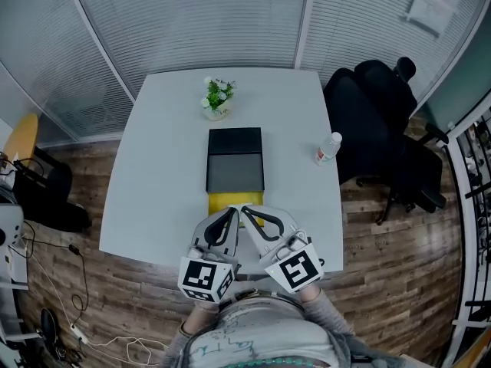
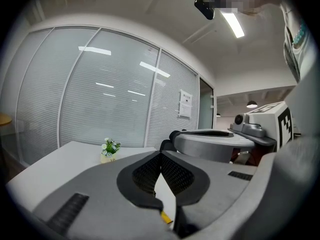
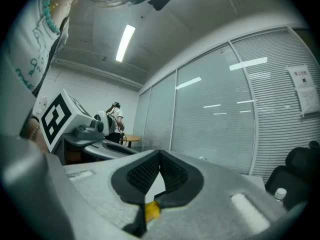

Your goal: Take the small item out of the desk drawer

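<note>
A black and grey drawer box [image 1: 236,159] lies in the middle of the white desk [image 1: 165,167]. Its yellow drawer [image 1: 228,201] stands pulled out towards me. Both grippers sit side by side at the drawer's near edge, tips almost touching each other. My left gripper [image 1: 232,211] [image 2: 160,154] has its jaws closed tip to tip, with a sliver of yellow showing through the gap below them. The right gripper [image 1: 246,211] [image 3: 160,153] is shut the same way, yellow showing below its pads too. The grippers hide the drawer's inside, and I see no small item.
A small potted plant [image 1: 218,96] [image 2: 110,149] stands at the desk's far side. A clear bottle [image 1: 327,148] [image 3: 280,194] is near the right edge. A black office chair [image 1: 383,129] is right of the desk. Glass walls with blinds run behind it.
</note>
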